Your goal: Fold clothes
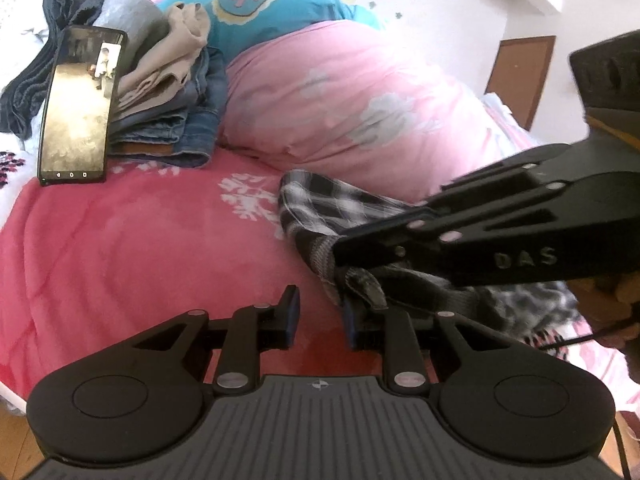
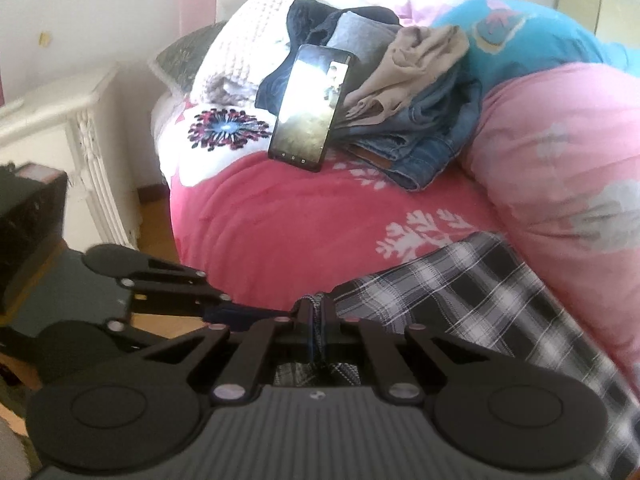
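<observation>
Right gripper (image 2: 316,322) pinches the plaid garment's (image 2: 472,292) grey waistband edge, likely to drag it flat for folding. Left gripper (image 1: 320,314), jaws narrowly apart and empty, waits beside it. Folded stack (image 1: 168,92) lies well beyond the garment.

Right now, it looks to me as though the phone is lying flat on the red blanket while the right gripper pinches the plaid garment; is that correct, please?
Not quite: the phone stands propped against the clothes pile, its lower edge on the red blanket, as the right wrist view shows. The right gripper does pinch the plaid garment.
</observation>
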Tool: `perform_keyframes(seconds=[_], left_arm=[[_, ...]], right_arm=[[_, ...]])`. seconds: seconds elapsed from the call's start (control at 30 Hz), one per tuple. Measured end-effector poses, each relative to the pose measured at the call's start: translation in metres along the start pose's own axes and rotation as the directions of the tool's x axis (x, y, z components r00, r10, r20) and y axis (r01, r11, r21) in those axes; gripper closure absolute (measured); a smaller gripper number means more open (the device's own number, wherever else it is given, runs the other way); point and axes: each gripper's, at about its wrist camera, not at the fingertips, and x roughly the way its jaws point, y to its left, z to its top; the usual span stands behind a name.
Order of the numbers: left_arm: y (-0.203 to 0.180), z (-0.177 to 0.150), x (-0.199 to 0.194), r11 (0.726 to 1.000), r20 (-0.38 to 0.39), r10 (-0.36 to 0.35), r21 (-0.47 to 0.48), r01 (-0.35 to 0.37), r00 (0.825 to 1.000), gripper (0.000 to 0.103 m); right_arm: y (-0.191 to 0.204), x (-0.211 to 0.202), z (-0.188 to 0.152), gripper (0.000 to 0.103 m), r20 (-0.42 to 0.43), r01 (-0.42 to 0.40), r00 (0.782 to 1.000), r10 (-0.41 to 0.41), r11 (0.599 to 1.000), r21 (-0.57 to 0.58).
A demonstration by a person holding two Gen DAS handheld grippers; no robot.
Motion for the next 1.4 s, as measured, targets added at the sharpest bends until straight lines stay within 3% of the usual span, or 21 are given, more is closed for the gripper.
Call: perform_keyframes(seconds=[0.17, 0.37, 0.53, 0.8, 0.87, 0.93, 1.1, 1.4], left_arm=[[-0.002, 0.001, 0.004, 1.000, 0.007, 0.018, -0.010, -0.017, 1.000, 0.081], [-0.003, 0.003, -0.001, 0.999, 0.017, -0.032, -0.020, 0.033, 0.999, 0.081], [-0.003, 0.004, 0.010, 0.999, -0.013, 0.032, -0.044, -0.032, 0.999, 0.081], [0.001, 0.000, 0.005, 0.996, 0.004, 0.065, -0.066, -0.064, 0.998, 0.092], [0.002, 0.000, 0.002, 0.995, 0.012, 0.070, -0.068, -0.069, 0.998, 0.093], [0.003, -0.001, 0.001, 0.995, 0.008, 0.074, -0.067, -0.074, 0.997, 0.093], [0.002, 0.000, -0.001, 0.995, 0.006, 0.078, -0.055, -0.078, 0.997, 0.093], [0.001, 0.004, -0.001, 0.996, 0.012, 0.077, -0.042, -0.077, 0.997, 0.093]], right_arm=[[-0.004, -0.001, 0.000, 0.100, 0.005, -0.014, 1.000, 0.014, 1.000, 0.027], [-0.015, 0.001, 0.001, 0.100, 0.004, -0.027, 1.000, 0.026, 0.995, 0.096], [-0.016, -0.002, 0.000, 0.099, -0.001, -0.046, 0.999, 0.047, 0.992, 0.116], [-0.018, -0.029, -0.016, 0.092, 0.038, -0.070, 0.997, 0.065, 0.987, 0.141], [-0.013, -0.033, -0.024, 0.074, 0.033, -0.074, 0.997, 0.071, 0.991, 0.115], [-0.007, -0.035, -0.032, 0.067, 0.027, -0.067, 0.997, 0.066, 0.995, 0.071], [0.019, -0.027, -0.040, 0.066, 0.035, 0.029, 0.999, -0.025, 0.992, -0.123], [0.044, -0.011, -0.048, 0.067, 0.072, 0.087, 0.995, -0.068, 0.953, -0.290]])
